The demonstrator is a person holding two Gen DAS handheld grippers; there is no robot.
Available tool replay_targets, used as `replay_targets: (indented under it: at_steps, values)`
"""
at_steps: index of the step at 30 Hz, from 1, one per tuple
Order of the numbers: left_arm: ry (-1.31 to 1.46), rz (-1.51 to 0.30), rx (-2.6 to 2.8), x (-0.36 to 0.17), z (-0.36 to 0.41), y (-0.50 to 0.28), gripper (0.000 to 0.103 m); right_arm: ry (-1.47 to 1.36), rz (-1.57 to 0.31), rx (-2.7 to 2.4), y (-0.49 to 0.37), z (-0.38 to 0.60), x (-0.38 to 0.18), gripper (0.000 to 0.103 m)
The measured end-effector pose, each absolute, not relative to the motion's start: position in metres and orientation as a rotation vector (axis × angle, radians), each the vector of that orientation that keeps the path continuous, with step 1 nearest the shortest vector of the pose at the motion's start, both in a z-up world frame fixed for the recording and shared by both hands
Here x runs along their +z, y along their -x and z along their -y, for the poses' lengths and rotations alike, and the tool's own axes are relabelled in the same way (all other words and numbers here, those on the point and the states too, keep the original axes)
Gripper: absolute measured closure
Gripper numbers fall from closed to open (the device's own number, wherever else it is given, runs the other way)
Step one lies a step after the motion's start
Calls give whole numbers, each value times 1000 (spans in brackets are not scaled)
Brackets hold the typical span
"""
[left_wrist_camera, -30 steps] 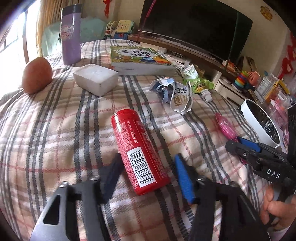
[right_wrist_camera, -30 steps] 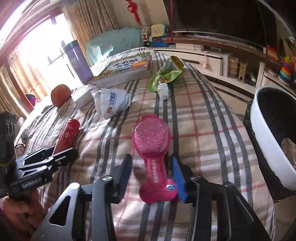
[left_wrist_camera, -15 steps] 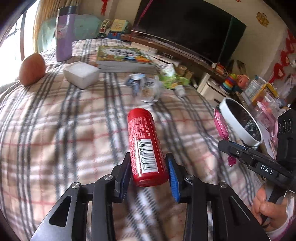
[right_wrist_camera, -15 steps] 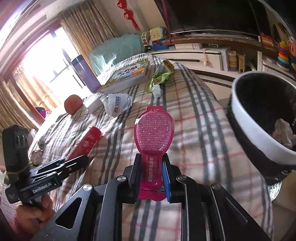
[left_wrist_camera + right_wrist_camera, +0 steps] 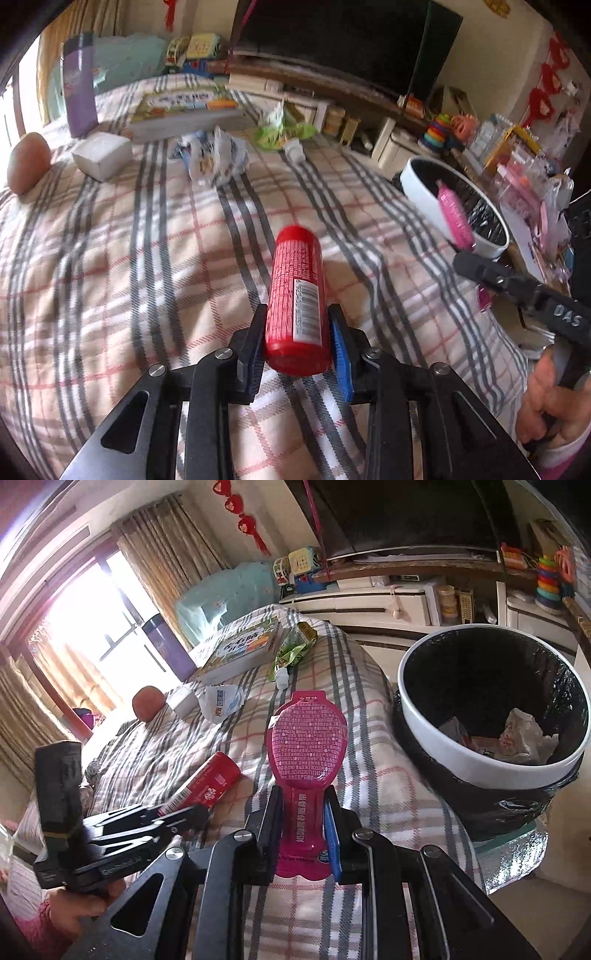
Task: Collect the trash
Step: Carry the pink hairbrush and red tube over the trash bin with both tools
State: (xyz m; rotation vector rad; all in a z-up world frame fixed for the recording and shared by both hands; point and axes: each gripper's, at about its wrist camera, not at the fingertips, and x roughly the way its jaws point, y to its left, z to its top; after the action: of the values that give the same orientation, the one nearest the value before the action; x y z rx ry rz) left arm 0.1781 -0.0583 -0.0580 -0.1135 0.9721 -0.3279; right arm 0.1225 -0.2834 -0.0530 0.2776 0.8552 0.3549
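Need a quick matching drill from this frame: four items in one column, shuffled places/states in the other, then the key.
Items:
1. red can
2. pink pouch
3. crumpled white wrapper
4. trash bin

Places/states:
A. lying loose on the plaid bedspread
B. clamped in the right claw
C. beside the bed, lined with a black bag, paper scraps inside
D. clamped in the left claw

Pairs: 1-D, 2-B, 3-A, 4-C
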Motion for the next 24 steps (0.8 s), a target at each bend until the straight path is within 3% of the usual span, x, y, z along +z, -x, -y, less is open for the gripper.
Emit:
replay_targets:
  at_steps: [24]
  values:
    - [71,-917,-470,-38,118,-209,74,-321,-812,241,-115,344,-45,83]
